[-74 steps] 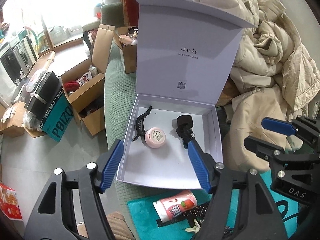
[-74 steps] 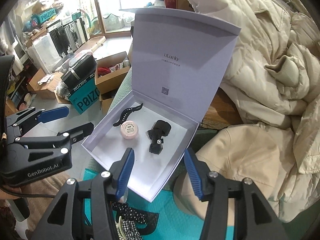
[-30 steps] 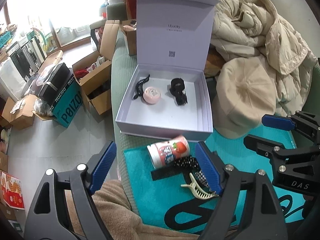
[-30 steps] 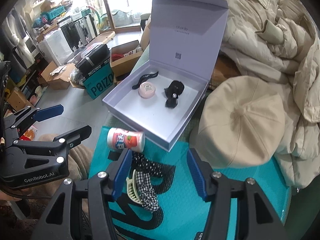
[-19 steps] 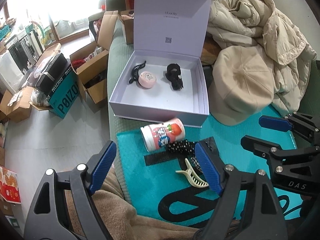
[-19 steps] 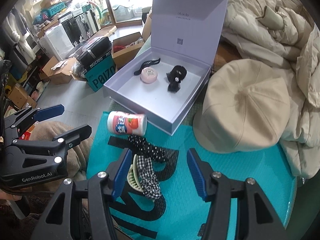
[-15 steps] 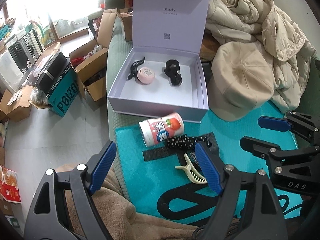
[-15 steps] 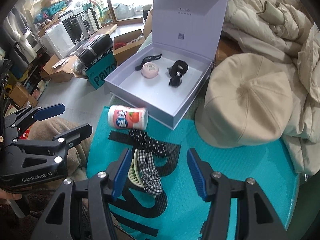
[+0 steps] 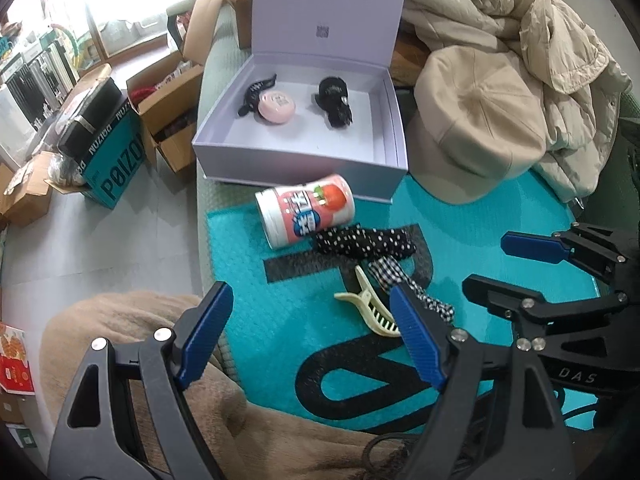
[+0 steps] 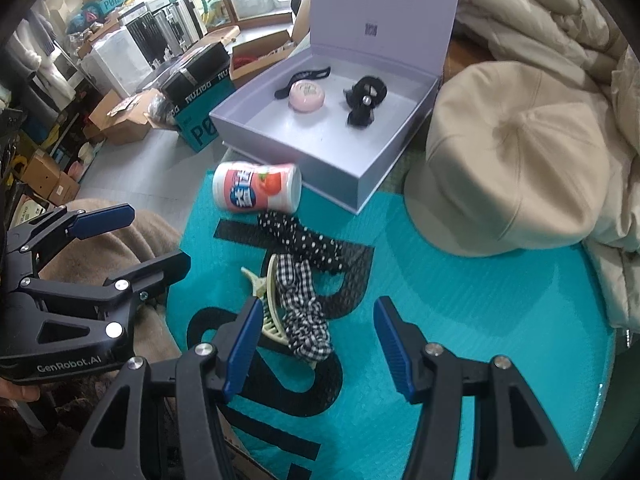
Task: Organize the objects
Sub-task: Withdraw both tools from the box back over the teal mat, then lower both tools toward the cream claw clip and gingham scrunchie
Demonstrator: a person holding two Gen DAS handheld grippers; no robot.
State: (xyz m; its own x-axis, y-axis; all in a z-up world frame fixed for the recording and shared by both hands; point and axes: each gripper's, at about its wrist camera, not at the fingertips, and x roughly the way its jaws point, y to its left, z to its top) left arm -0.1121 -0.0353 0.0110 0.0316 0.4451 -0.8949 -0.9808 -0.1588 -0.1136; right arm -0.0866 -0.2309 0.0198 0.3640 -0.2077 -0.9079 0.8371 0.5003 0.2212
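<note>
Hovering tools: both two-finger grippers hang tilted down over a teal bubble-wrap mailer bag with black lettering [image 9: 472,224], nothing between the jaws of either.
Left gripper [image 9: 312,332]: blue-padded jaws spread wide and empty; just beyond its right fingertip lies a cream plastic claw hair clip [image 9: 370,304].
Brown fleece blanket [image 9: 132,320]: under and to the left of the left gripper.
Pink-and-white cylindrical candy canister [image 9: 306,210]: lying on its side ahead of the left gripper, on the far edge of the mailer, close against the front wall of the box.
Black polka-dot fabric hair tie [image 9: 364,242]: ahead of the left gripper's right finger, touching the canister.
Black-and-white gingham fabric scrunchie [image 10: 304,304]: just ahead of the right gripper's left fingertip, lying against the cream clip.
Right gripper [image 10: 318,330]: jaws parted about halfway, empty, over bare mailer.
Open lilac cardboard gift box with upright lid [image 9: 304,160]: farther ahead of both grippers, beyond the canister.
Inside the box: a black plastic hair clip [image 9: 256,90] touching a round pink compact [image 9: 276,102] on the left; a black fabric bow clip [image 9: 334,102] apart on the right.
Beige cloth newsboy cap [image 10: 516,156]: ahead and to the right of the right gripper, beside the box.
Cream puffer coat [image 10: 560,20]: heaped beyond the cap.
</note>
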